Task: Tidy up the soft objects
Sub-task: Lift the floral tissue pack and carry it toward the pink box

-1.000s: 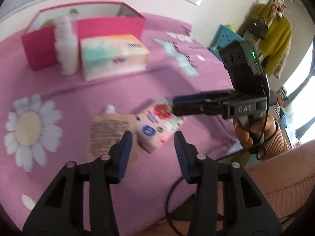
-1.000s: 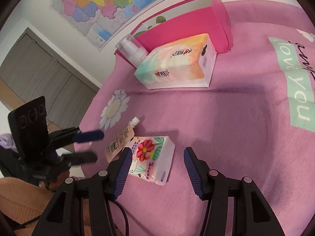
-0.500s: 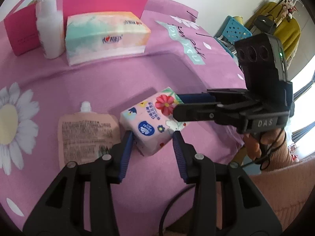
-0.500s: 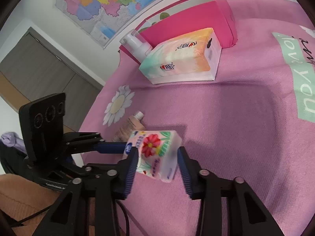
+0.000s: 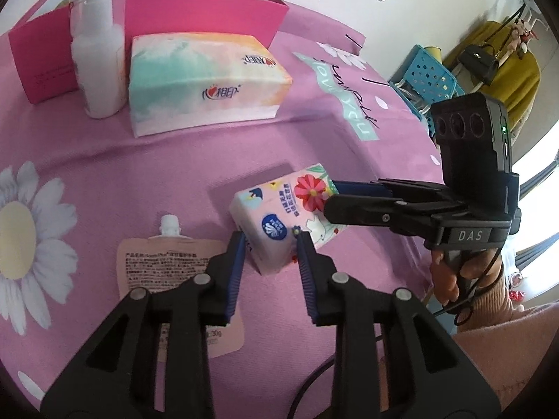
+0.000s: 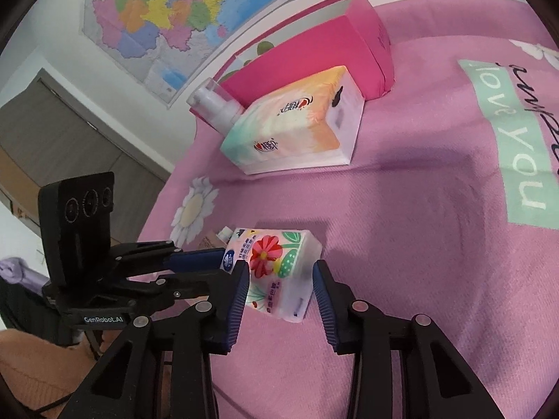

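A small flowered tissue pack (image 5: 279, 216) (image 6: 276, 265) is held tilted just above the pink cloth. My left gripper (image 5: 269, 241) is shut on its near end. My right gripper (image 6: 281, 272) is shut on its sides and shows from the right in the left wrist view (image 5: 335, 195). The left gripper shows at the left in the right wrist view (image 6: 209, 262). A large pastel tissue box (image 5: 206, 83) (image 6: 297, 129) lies farther back. A flat beige spout pouch (image 5: 167, 279) lies under the left gripper.
A white pump bottle (image 5: 97, 56) (image 6: 216, 108) stands beside the tissue box. An open pink box (image 5: 195, 10) (image 6: 307, 56) stands behind them. The cloth (image 6: 419, 209) has a daisy print (image 5: 21, 230) and a green text strip (image 6: 524, 146). A blue basket (image 5: 429, 83) is off the table's far right.
The right gripper shut on the tissue pack and lifted it off the cloth. The left gripper moved forward and shut on the pack's near end.
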Available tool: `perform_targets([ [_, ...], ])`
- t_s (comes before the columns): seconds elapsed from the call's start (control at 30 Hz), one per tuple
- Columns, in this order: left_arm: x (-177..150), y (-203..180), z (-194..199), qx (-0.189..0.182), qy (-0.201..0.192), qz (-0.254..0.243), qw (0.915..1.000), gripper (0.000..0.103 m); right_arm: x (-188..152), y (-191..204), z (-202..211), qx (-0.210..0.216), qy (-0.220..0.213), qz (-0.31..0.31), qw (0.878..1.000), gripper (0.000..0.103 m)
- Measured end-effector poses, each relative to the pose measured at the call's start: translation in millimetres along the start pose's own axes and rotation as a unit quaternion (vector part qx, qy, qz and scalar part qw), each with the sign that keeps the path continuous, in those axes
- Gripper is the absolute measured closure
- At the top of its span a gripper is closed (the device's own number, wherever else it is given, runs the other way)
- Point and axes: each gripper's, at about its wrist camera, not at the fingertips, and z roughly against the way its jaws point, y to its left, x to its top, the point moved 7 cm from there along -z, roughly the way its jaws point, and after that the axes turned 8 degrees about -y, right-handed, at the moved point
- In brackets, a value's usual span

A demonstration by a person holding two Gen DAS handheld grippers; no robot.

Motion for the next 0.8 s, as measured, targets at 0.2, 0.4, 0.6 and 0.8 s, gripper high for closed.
perform_targets([
  [0.2,1.2,-4.4,-2.1,-0.009,0.004,-0.007,0.9999,0.07,-3.5,4.0,-3.0,0.0,0.004,0.012,1.0,0.065],
  [0.4,11.3,-8.3,11.7,-0.015,-0.017,-0.015,0.9996,0.07,0.8,9.0,-1.2,-0.012,-0.004,0.023,1.0,0.067],
  [0.6,29.8,-12.8,28.5,-0.01,-0.043,-0.031,0.9985,0.07,18.5,20.1,7.1,-0.01,-0.022,0.044,0.999,0.067],
  [0.8,51.7,-15.4,38.8,-0.005,-0.066,-0.047,0.9967,0.07,43.3,30.9,13.9,-0.009,-0.044,0.06,0.997,0.067],
])
